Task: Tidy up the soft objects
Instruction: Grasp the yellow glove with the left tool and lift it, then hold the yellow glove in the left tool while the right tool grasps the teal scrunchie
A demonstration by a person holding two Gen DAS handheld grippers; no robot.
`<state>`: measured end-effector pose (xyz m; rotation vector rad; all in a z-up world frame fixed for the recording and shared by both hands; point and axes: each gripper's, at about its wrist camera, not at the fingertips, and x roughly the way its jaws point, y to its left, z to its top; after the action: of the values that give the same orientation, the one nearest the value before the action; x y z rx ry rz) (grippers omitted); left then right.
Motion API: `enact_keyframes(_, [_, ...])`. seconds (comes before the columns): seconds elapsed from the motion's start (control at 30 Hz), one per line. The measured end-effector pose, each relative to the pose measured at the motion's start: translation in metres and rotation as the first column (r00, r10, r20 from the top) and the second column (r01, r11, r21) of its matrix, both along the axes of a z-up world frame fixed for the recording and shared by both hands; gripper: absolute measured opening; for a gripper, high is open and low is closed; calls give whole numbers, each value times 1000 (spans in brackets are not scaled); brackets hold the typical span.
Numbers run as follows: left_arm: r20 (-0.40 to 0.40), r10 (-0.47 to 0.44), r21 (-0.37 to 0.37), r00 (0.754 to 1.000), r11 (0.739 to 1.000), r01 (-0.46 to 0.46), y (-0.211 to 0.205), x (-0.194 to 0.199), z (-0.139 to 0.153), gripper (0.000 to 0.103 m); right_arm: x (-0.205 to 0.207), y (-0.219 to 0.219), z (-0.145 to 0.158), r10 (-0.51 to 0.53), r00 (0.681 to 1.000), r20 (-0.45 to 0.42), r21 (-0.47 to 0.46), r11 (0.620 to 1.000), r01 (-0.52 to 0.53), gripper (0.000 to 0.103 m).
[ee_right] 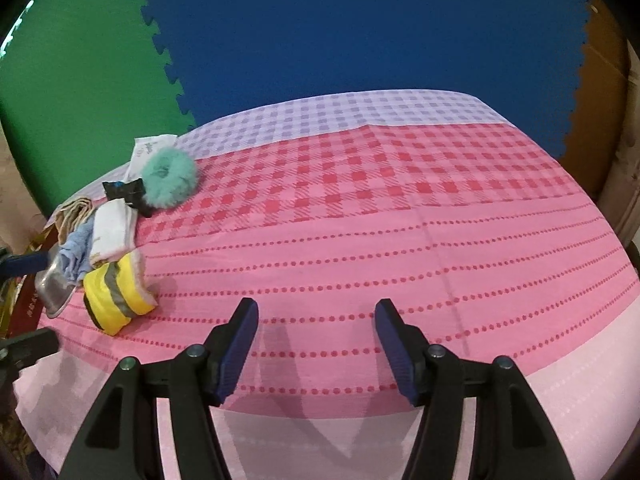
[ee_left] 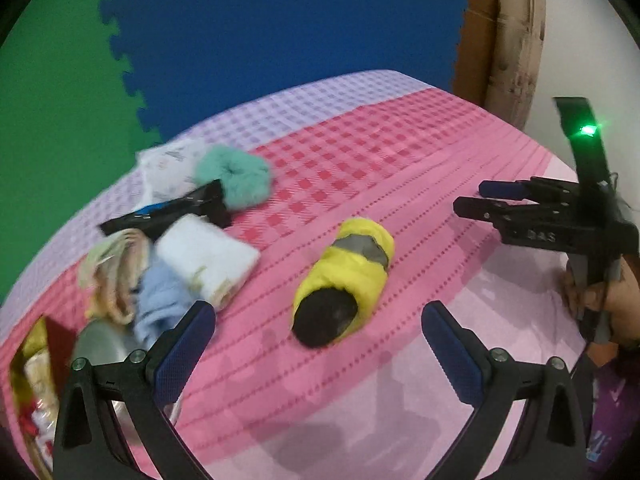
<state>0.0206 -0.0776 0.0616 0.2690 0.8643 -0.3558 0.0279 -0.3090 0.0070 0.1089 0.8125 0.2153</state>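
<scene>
A rolled yellow cloth with a grey band and black end [ee_left: 344, 276] lies on the pink tablecloth [ee_left: 400, 168], just ahead of my open, empty left gripper [ee_left: 318, 320]. It also shows in the right wrist view [ee_right: 116, 296]. To its left lie a white folded towel [ee_left: 208, 260], a light blue cloth [ee_left: 160, 300], a beige cloth [ee_left: 112, 272], a teal fluffy scrunchie [ee_left: 236, 176] and a black pouch [ee_left: 172, 212]. My right gripper [ee_right: 316, 320] is open and empty over bare cloth; it also shows at the right of the left wrist view [ee_left: 476, 196].
A metal bowl [ee_left: 104, 348] sits at the table's left edge, also in the right wrist view [ee_right: 54, 292]. A white printed packet [ee_left: 168, 160] lies behind the scrunchie. Blue and green foam mats [ee_left: 280, 20] cover the floor. A cardboard piece [ee_left: 512, 40] stands at the far right.
</scene>
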Motion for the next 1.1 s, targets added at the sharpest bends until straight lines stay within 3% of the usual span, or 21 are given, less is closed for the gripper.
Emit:
enact_keyframes(0.13, [-52,-45,-26,998,999,44,-5,18,-10,103,-1,0,1,11,1000,8,14,1000,-11,62])
enact_keyframes(0.17, [-58,-53,-18,997,998,52,-8,22,-13,97,-1,-1,1,15,1000,8,19,1000,-15,62])
enact_keyframes(0.2, [-69,-64,-3,996,998,63,-12,26,-17,90,0,-1,1,17,1000,7,22,1000,-17,62])
enact_keyframes(0.23, [-78,-67,7,995,998,68,-15,30,-21,59,0,-2,1,18,1000,7,25,1000,-18,62])
enact_keyframes(0.27, [-83,-66,25,994,997,68,-19,33,-27,36,0,-2,1,17,1000,7,27,999,-17,62])
enact_keyframes(0.33, [-119,-69,45,991,996,74,-23,39,-37,30,1,-4,1,12,1000,8,33,999,-12,62])
enact_keyframes(0.37, [-139,-47,42,989,998,54,-23,42,-43,22,1,-5,1,9,1000,8,35,999,-9,62])
enact_keyframes(0.4, [-125,-33,29,992,999,37,-22,41,-42,18,2,-6,1,6,1000,7,37,999,-6,62])
enact_keyframes(0.57, [-108,60,-61,992,996,-67,-16,19,-39,17,4,-6,0,12,1000,-6,42,999,-12,62])
enact_keyframes(0.63, [-93,107,-153,990,981,-120,-2,1,-31,18,3,-5,0,15,1000,-4,39,999,-15,62])
enact_keyframes(0.73, [-87,209,-192,974,956,-222,20,-25,-21,18,1,-3,3,32,999,-1,42,999,-32,62])
enact_keyframes(0.93, [-68,364,-182,929,911,-370,67,-74,-10,20,32,37,24,183,983,4,88,979,-182,62])
enact_keyframes(1.1, [-89,432,-173,897,881,-441,90,-94,-17,20,87,88,22,274,961,-25,22,962,-273,62])
